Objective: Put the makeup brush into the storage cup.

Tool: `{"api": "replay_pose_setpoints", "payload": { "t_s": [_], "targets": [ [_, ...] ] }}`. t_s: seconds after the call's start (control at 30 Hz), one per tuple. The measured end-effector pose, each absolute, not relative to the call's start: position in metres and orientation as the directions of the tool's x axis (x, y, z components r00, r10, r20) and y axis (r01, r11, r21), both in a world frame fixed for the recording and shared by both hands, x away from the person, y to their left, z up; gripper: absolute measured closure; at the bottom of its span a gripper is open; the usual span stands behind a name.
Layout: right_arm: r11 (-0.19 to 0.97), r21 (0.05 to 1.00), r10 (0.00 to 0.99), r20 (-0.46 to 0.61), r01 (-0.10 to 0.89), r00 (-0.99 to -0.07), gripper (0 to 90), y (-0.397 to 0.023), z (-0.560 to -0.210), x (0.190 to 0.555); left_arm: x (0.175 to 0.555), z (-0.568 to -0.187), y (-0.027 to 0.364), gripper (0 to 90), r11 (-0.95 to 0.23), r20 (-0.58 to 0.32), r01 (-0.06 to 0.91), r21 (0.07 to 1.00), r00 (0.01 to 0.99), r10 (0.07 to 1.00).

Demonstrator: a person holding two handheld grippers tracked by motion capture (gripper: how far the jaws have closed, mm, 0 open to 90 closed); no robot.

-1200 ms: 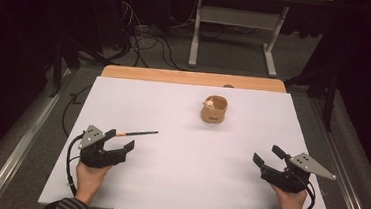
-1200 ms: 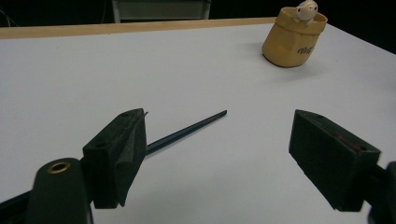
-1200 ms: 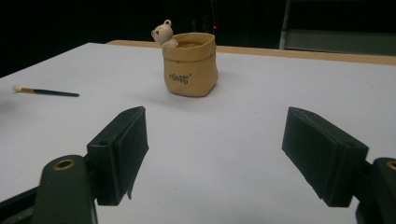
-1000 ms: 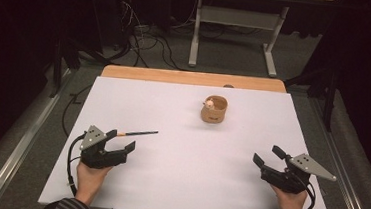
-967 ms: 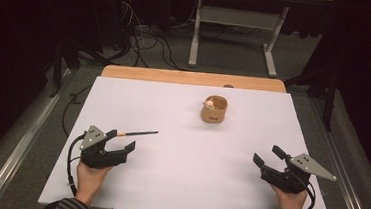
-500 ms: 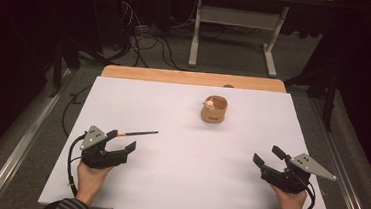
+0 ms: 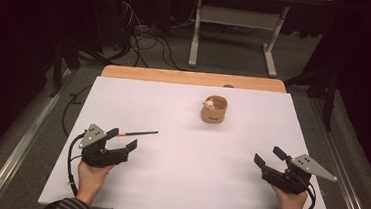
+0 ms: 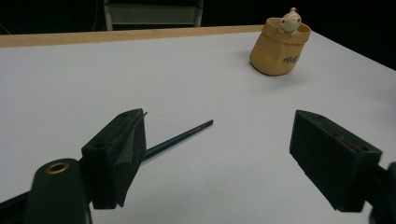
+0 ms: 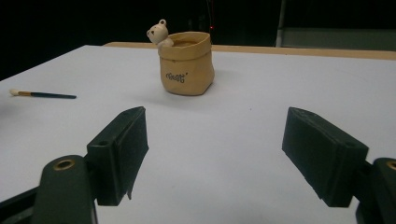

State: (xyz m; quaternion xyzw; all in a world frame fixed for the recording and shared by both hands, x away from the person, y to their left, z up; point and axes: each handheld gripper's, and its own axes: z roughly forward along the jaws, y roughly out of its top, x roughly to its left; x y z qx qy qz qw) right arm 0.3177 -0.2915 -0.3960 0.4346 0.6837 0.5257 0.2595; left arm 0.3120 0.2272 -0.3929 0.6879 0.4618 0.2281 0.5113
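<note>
A tan sack-shaped cup (image 7: 214, 110) with a small white bear on its rim stands upright on the white table top (image 7: 182, 179), a little right of centre towards the back. A thin dark paintbrush (image 7: 138, 132) lies flat on the left side. My left gripper (image 7: 123, 139) rests at the front left, open, with the brush handle (image 8: 180, 138) running past its left jaw on the table. My right gripper (image 7: 268, 157) rests at the front right, open and holding nothing. From the right gripper the cup (image 9: 186, 64) lies straight ahead and the brush (image 9: 42, 94) far left.
A wooden strip (image 7: 193, 78) borders the table's far edge. Behind it, on the dark floor, are loose cables (image 7: 148, 36) and a metal table frame (image 7: 231, 33). A grey rail (image 7: 14, 148) runs along the left side.
</note>
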Motion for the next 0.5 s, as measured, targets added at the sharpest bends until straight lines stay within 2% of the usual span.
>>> {"api": "replay_pose_setpoints", "payload": {
  "t_s": [0.5],
  "targets": [
    [0.061, 0.944, 0.869, 0.110, 0.325, -0.482, 24.0, -0.2911, -0.3962, 0.3169, 0.3158, -0.3860, 0.2234, 16.3, -0.075, -0.130, 0.389, 0.918, 0.476, 0.870]
  ]
}}
